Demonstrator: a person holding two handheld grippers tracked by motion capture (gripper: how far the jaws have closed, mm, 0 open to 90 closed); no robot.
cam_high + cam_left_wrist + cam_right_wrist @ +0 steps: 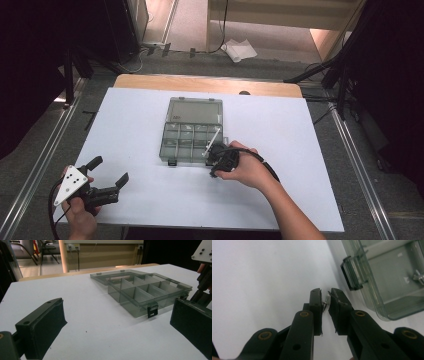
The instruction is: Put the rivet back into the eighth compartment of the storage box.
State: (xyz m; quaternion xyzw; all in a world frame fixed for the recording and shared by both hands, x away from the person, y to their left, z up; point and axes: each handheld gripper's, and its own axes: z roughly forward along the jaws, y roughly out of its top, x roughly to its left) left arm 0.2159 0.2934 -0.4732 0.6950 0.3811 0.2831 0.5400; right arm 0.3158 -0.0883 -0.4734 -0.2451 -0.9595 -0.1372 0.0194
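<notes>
The right gripper (pixel 326 300) sits at the front right corner of the clear organiser box (pixel 192 131), mid-bench, its jaws drawn almost together on a small white part (pixel 328 298) pinched between the pads just above the white bench (pixel 140 120). The left gripper (pixel 107 172) rests near the bench's front left corner, jaws spread wide with nothing between them.

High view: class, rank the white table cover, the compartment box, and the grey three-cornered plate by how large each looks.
1. White table cover, largest.
2. Compartment box, lid open.
3. Grey three-cornered plate on the left hand-held gripper, smallest, though nearest the camera.
</notes>
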